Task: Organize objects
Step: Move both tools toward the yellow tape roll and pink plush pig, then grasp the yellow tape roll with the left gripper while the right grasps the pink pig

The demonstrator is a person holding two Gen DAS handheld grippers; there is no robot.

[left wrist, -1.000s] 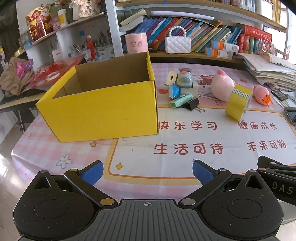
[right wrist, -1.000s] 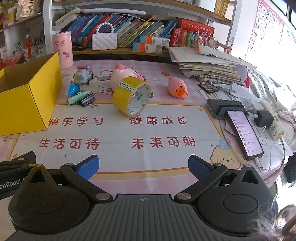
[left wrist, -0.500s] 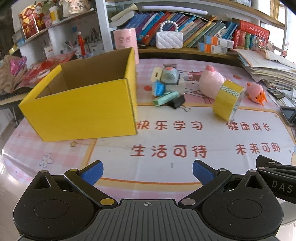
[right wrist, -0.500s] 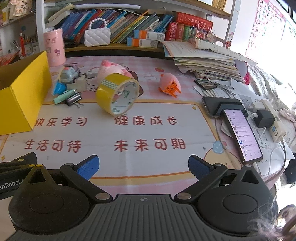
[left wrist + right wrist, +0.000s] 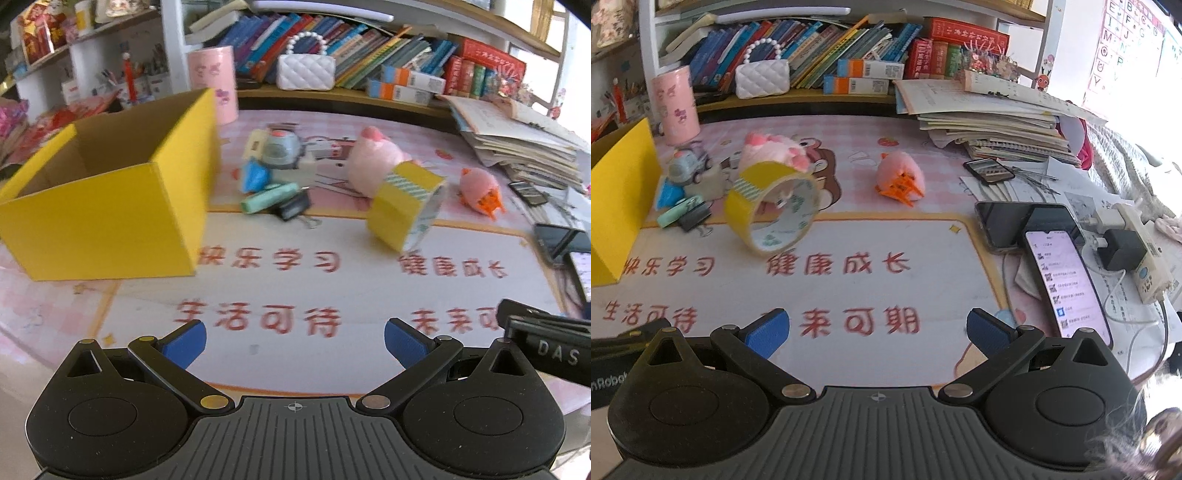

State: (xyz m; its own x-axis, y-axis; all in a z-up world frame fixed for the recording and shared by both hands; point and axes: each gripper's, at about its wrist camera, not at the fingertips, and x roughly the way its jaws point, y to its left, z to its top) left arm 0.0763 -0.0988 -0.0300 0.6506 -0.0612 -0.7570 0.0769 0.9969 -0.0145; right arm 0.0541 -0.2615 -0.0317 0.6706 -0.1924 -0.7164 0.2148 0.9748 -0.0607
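Note:
An open yellow cardboard box (image 5: 110,218) stands at the left of the table, empty as far as I see; its corner shows in the right wrist view (image 5: 617,206). A yellow tape roll (image 5: 406,206) (image 5: 772,214) stands on edge mid-table. Behind it lie a pink plush pig (image 5: 373,162), a small grey toy car (image 5: 280,149), a green highlighter (image 5: 267,197), a black binder clip (image 5: 293,210) and a pink toy with orange feet (image 5: 901,175). My left gripper (image 5: 295,341) and right gripper (image 5: 877,330) are both open, empty, near the front edge.
Phones (image 5: 1067,280) and a charger (image 5: 1123,249) lie at the right. A stack of papers and books (image 5: 993,122) sits at the back right. A pink cylinder (image 5: 214,83) and white purse (image 5: 306,72) stand before the bookshelf.
Both grippers have shifted rightward and slightly forward, so the box and the objects slid left in view and look closer. Both stay open. No object on the table moved.

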